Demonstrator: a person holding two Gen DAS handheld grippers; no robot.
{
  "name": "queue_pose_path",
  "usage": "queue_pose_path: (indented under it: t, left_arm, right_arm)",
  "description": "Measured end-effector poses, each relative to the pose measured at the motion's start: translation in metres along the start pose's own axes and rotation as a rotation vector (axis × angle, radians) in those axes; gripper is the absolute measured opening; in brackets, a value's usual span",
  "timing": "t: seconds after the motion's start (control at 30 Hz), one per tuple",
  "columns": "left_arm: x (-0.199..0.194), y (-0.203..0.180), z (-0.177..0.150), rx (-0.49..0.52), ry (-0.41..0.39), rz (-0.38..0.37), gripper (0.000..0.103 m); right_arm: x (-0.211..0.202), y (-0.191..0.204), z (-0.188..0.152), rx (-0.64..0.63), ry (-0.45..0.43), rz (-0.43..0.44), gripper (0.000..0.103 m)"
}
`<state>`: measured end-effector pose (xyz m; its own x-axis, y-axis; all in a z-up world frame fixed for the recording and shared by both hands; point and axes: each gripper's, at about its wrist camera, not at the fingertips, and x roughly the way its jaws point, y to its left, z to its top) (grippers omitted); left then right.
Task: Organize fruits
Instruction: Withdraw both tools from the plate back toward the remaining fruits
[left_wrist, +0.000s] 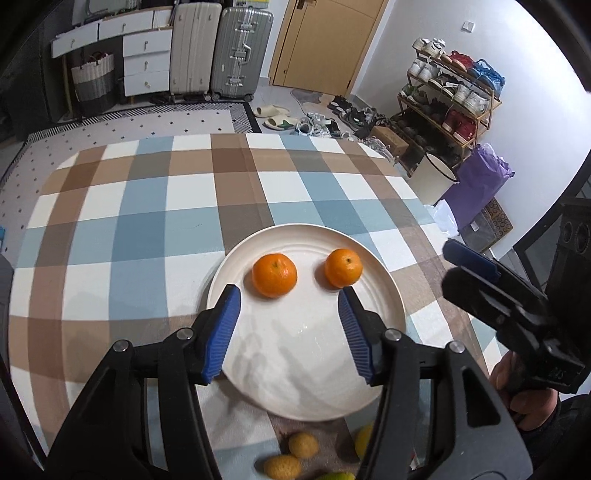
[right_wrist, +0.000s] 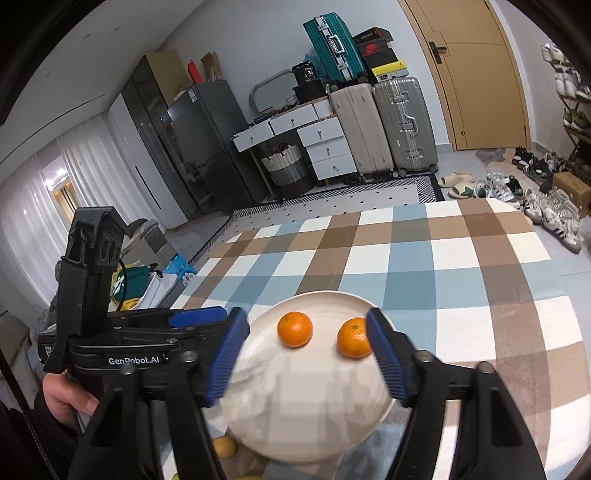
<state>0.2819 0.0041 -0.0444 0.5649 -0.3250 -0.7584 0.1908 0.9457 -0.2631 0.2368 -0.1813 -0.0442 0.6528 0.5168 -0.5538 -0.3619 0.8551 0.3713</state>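
Two oranges lie on a white plate (left_wrist: 295, 369) that rests on the tabletop (left_wrist: 147, 221), which is covered with a checked cloth of blue, brown and white. The left orange (left_wrist: 274, 274) and the right orange (left_wrist: 343, 267) sit side by side in the far half of the plate, apart from each other and not touching; the near half of the plate is bare. In the right wrist view the same plate (right_wrist: 303, 417) shows with the two fruits, one orange (right_wrist: 294, 329) toward the middle and the other orange (right_wrist: 353, 343) just beside the right blue finger. The left gripper (left_wrist: 289, 293) hovers over the plate with its fingers spread wide and nothing between them; their tips are close to the oranges, but I cannot tell whether they touch. The right gripper (right_wrist: 307, 319) also has its fingers spread and holds nothing. In the left wrist view the right gripper stands at the right edge of the plate. On the cloth in front of the plate, near the person, lie some small yellow fruits (left_wrist: 303, 445), outside the plate; one of them (right_wrist: 225, 446) shows also in the right wrist view.
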Motion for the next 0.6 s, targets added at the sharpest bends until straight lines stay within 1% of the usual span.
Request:
queue_pose_path:
  t: [0.1,0.13,0.2,0.27,0.33,0.47,0.53,0.6]
  left_arm:
    - [-0.014,-0.003,-0.008,0.001,-0.021,0.000,0.062]
    - [-0.021,-0.005,-0.013,0.003,-0.032,-0.001,0.063]
    - [-0.031,-0.008,-0.020,0.012,-0.046,0.008,0.066]
    - [-0.038,-0.012,-0.027,0.018,-0.060,0.019,0.068]
    - [-0.046,-0.014,-0.034,0.014,-0.072,0.039,0.076]
    - [-0.063,-0.017,-0.051,0.004,-0.095,0.062,0.080]
    - [-0.070,-0.017,-0.060,-0.003,-0.099,0.068,0.083]
    - [-0.076,-0.017,-0.069,-0.011,-0.101,0.068,0.083]
  right_arm:
    - [-0.013,0.010,-0.005,-0.022,-0.020,0.000,0.077]
    - [-0.018,0.013,-0.007,-0.029,-0.026,-0.001,0.081]
    - [-0.028,0.020,-0.011,-0.042,-0.041,-0.003,0.084]
    - [-0.037,0.026,-0.016,-0.057,-0.057,-0.004,0.085]
    - [-0.043,0.030,-0.020,-0.062,-0.065,-0.006,0.087]
    - [-0.057,0.039,-0.031,-0.070,-0.078,-0.011,0.090]
    - [-0.063,0.043,-0.036,-0.075,-0.084,-0.013,0.094]
    - [-0.069,0.046,-0.042,-0.081,-0.092,-0.016,0.095]
